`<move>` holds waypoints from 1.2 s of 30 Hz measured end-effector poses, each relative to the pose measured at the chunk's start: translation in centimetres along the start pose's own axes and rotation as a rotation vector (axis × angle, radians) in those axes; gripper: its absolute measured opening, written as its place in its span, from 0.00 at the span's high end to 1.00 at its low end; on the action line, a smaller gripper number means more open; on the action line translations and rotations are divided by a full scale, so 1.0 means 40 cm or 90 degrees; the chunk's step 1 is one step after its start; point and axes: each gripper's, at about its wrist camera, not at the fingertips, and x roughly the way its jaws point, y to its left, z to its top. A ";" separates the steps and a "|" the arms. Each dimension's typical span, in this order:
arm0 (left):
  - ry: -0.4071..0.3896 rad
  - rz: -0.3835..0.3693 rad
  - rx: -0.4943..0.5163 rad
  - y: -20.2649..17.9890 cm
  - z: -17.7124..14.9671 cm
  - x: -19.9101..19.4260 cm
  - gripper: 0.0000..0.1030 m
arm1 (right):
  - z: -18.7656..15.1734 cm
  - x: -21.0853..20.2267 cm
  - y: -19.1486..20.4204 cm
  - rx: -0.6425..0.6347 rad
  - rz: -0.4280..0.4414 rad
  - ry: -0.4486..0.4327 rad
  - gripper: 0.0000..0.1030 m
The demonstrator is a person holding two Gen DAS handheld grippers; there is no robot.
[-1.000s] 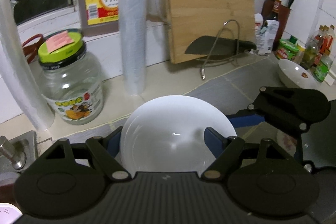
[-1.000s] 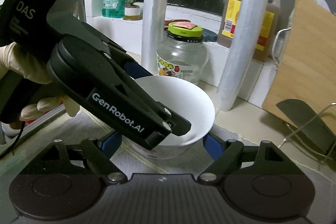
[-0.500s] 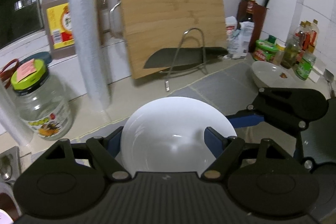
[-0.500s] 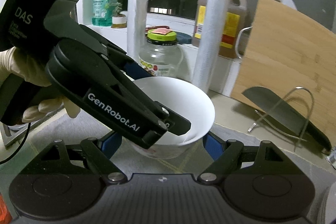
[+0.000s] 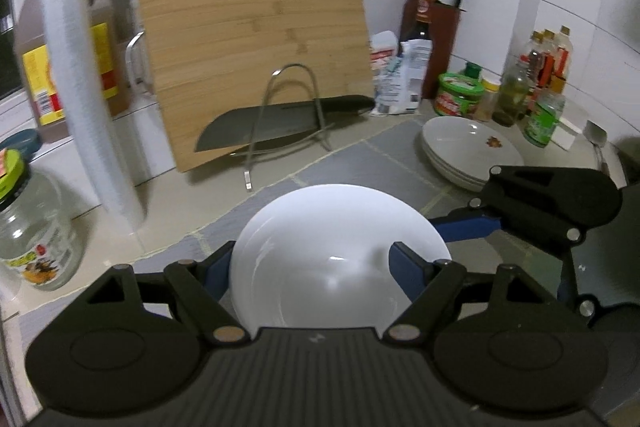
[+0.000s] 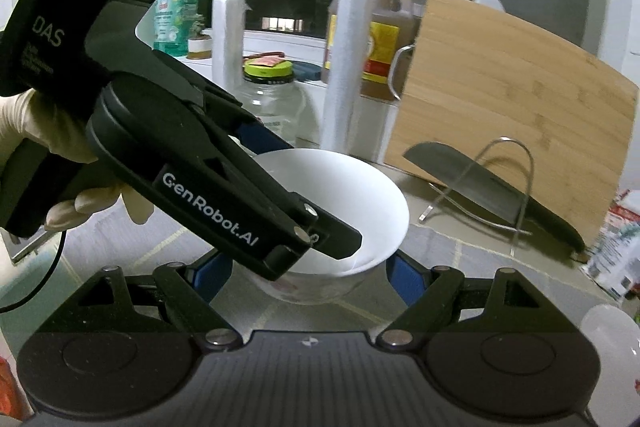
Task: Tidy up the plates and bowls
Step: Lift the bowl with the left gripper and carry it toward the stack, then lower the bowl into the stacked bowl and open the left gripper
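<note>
A white bowl (image 5: pixel 336 259) is held above the grey counter. My left gripper (image 5: pixel 306 267) is shut on its rim, one finger outside and one inside; it also shows in the right wrist view (image 6: pixel 320 239) reaching into the bowl (image 6: pixel 360 195). My right gripper (image 6: pixel 308 271) has its blue fingers on either side of the bowl's underside, apparently gripping it; it shows in the left wrist view (image 5: pixel 468 227) at the bowl's right edge. A stack of white plates (image 5: pixel 468 151) with a small flower print sits at the right.
A bamboo cutting board (image 5: pixel 256 47) leans at the back with a cleaver (image 5: pixel 280 127) on a wire rack. A plastic-wrap roll (image 5: pixel 84 99), glass jar (image 5: pixel 32 227), oil jugs, knife block (image 5: pixel 432 27) and condiment bottles (image 5: pixel 540 87) line the wall.
Both grippers have carried the bowl to the right along the counter. The jar and roll slid left in view and the plate stack came closer.
</note>
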 end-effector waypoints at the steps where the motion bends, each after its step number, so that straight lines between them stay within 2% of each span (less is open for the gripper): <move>1: 0.000 -0.003 0.003 -0.010 0.002 0.003 0.22 | -0.005 -0.006 -0.004 0.003 -0.003 0.001 0.15; 19: 0.014 -0.060 0.036 -0.173 0.032 0.096 0.22 | -0.112 -0.104 -0.113 0.032 -0.049 0.023 0.15; 36: 0.042 -0.066 0.029 -0.216 0.005 0.148 0.22 | -0.164 -0.096 -0.157 0.057 -0.018 0.055 0.15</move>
